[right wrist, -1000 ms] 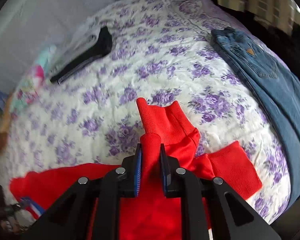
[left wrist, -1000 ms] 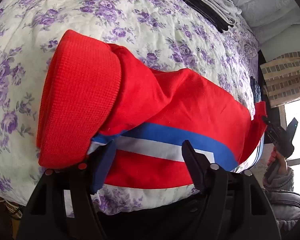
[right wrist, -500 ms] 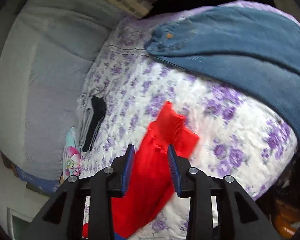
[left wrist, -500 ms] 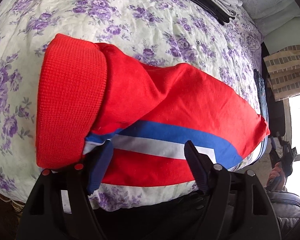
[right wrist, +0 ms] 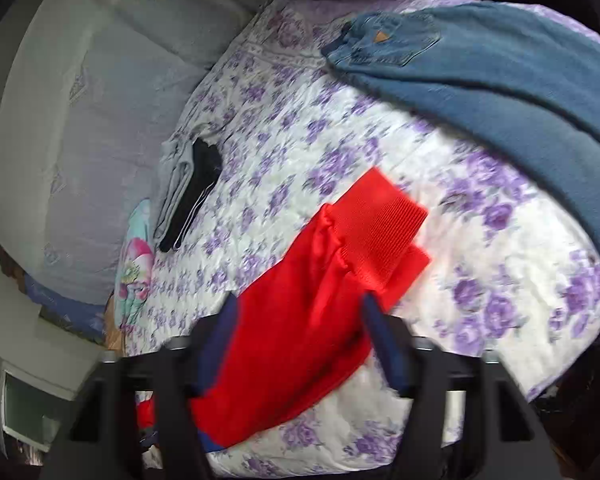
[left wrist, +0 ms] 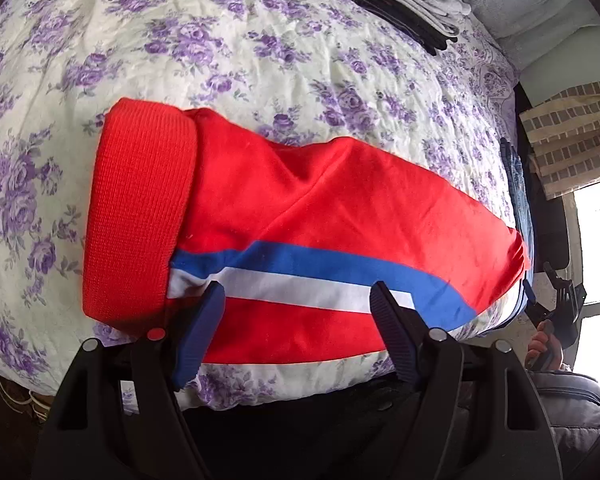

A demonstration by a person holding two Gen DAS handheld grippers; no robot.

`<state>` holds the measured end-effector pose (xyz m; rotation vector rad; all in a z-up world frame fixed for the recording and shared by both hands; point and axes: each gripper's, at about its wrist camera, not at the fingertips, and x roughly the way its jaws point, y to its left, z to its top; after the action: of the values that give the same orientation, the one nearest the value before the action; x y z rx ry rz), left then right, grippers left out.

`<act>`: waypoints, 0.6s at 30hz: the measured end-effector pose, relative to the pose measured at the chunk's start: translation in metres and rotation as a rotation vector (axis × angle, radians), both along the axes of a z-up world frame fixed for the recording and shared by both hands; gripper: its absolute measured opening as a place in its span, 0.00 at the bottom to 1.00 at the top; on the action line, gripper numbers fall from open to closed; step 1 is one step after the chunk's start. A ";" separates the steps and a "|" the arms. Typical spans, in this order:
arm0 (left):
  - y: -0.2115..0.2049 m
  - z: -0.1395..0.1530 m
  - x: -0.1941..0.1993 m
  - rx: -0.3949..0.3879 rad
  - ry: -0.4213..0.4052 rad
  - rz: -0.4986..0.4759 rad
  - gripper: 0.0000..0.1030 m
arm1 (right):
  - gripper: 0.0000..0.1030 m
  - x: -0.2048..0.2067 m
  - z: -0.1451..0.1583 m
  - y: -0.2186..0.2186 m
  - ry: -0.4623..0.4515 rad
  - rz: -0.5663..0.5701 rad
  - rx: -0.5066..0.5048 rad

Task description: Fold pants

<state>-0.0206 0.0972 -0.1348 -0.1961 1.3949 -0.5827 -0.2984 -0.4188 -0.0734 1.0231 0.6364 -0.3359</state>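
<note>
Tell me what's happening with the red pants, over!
Left gripper open over the red pants. Right gripper opening, nothing pinched. Pants folded on the bed. Jeans lie apart, not in the way.

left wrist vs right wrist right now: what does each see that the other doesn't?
Left wrist only: the blue and white stripe on the pants, the wide ribbed red band, a hand gripping the right tool at the bed's edge, the window.

Right wrist only: the ribbed leg cuffs, a colourful cushion, and the jeans' pocket; the left view catches only their edge.

Both: red pants, floral bedspread, folded grey and black clothes. Each tool stands open over red fabric.
</note>
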 end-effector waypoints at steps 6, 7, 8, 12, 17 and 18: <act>-0.042 0.026 0.008 -0.056 -0.064 -0.136 0.71 | 0.79 -0.025 -0.042 -0.021 -0.051 -0.130 0.192; -0.058 0.030 0.011 -0.054 -0.076 -0.175 0.71 | 0.79 -0.023 -0.048 -0.022 -0.058 -0.138 0.216; -0.072 0.033 0.013 -0.056 -0.085 -0.214 0.71 | 0.79 -0.021 -0.053 -0.021 -0.064 -0.143 0.224; -0.133 0.026 0.016 -0.068 -0.081 -0.370 0.71 | 0.77 -0.003 -0.057 -0.019 -0.052 -0.135 0.208; -0.158 -0.023 -0.002 0.045 -0.003 -0.493 0.77 | 0.73 -0.023 0.014 -0.032 -0.007 -0.259 -0.111; -0.155 -0.022 -0.002 0.026 -0.009 -0.487 0.77 | 0.73 -0.017 0.027 -0.036 -0.052 -0.212 -0.120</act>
<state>-0.0230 -0.0576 -0.1573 0.1752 1.4464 -0.9635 -0.3155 -0.4548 -0.0459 0.9828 0.4558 -0.5252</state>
